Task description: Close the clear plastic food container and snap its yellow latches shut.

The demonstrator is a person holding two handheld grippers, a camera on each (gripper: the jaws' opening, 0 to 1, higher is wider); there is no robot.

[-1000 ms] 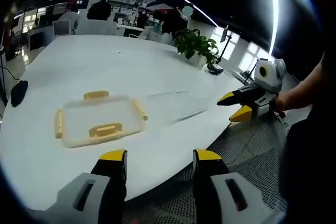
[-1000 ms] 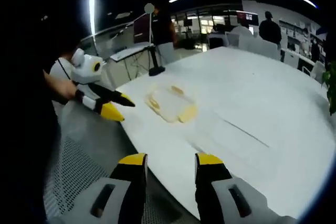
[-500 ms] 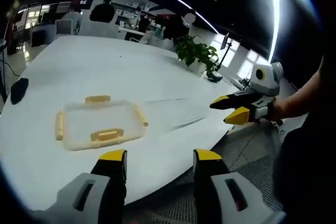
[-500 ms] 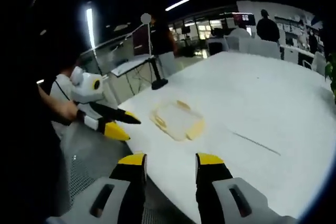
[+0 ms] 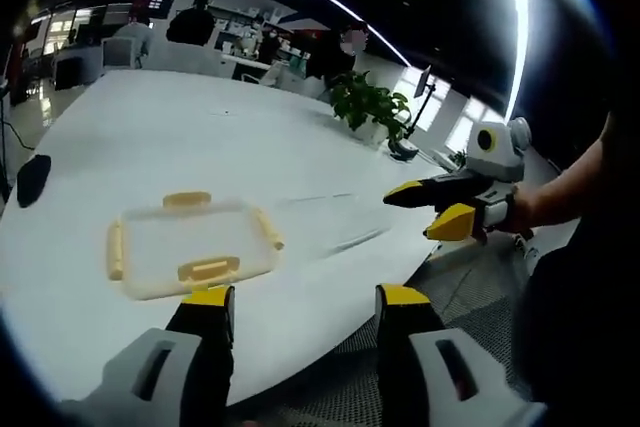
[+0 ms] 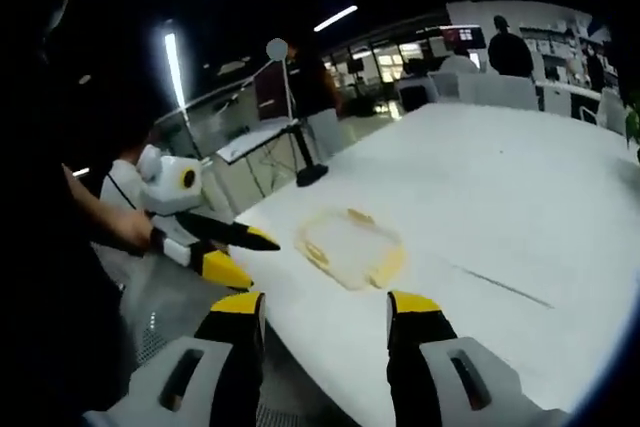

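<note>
clear container (image 5: 190, 247) lies flat on the white bench (image 5: 200, 147), lid on, yellow latches (image 5: 208, 269) around its rim. left gripper (image 5: 305, 312) and right gripper (image 6: 325, 312) hover off the bench edge near the container, fingers spread apart, grasping nothing.

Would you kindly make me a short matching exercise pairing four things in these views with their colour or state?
Things:
1. food container
2. potted plant
3. left hand-held gripper
4. table

Descriptions:
A. white
B. green leaves
C. open, holding nothing
D. clear, with yellow latches

Pairs: 1-D, 2-B, 3-C, 4-A
</note>
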